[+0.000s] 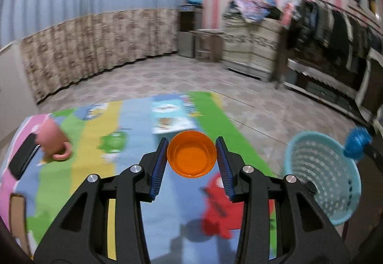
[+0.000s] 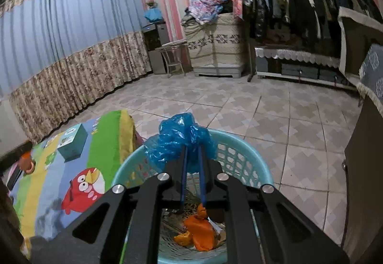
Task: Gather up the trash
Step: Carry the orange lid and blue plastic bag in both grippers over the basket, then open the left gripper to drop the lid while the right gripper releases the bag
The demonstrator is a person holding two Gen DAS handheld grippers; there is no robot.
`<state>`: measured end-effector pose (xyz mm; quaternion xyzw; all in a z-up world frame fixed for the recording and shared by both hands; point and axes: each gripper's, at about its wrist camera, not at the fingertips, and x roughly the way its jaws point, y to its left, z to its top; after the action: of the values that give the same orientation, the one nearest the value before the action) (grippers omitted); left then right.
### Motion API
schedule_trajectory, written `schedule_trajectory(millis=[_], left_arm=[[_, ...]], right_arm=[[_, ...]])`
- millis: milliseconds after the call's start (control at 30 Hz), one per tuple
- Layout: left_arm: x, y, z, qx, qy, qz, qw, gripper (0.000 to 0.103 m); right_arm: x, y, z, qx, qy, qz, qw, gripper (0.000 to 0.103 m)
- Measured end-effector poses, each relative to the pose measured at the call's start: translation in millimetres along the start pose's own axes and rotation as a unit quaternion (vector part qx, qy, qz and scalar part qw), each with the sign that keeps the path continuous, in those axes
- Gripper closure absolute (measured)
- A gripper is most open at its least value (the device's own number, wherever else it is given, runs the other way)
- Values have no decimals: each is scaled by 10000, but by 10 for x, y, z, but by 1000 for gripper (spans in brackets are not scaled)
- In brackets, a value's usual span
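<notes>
Orange plastic cup [image 1: 191,154] is pinched across its rim by left gripper [image 1: 192,165] jaws: light, stiff, probably slippery. Blue bag [image 2: 182,140], thin, crushable, is clamped by right gripper [image 2: 191,163] jaws over basket [image 2: 241,156].

Glossy orange plastic cup [image 1: 192,154] sitting between ribbed blue pads [image 1: 160,163]; perforated pale-blue plastic basket [image 2: 241,156] showing at lower centre; crinkled, shiny blue plastic bag [image 2: 177,142] bunching above it; printed cloth cover [image 1: 134,144] lying matt; floor tiles [image 2: 275,120] looking smooth.
</notes>
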<state>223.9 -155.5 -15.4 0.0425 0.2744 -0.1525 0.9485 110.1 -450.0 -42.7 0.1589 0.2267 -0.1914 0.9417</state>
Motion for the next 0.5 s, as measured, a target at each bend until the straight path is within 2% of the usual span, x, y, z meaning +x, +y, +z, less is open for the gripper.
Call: schedule_trajectory(millis=[167, 267, 500], left_arm=[[121, -545, -63, 149, 189, -600, 9979, 63], [167, -892, -87, 405, 189, -836, 9955, 63], [292, -1328, -28, 746, 231, -1207, 9896, 63]], right_arm=[[18, -23, -12, 7, 52, 20, 10000, 94], [59, -28, -39, -13, 144, 19, 9999, 94], [127, -69, -30, 2, 258, -36, 9997, 94]])
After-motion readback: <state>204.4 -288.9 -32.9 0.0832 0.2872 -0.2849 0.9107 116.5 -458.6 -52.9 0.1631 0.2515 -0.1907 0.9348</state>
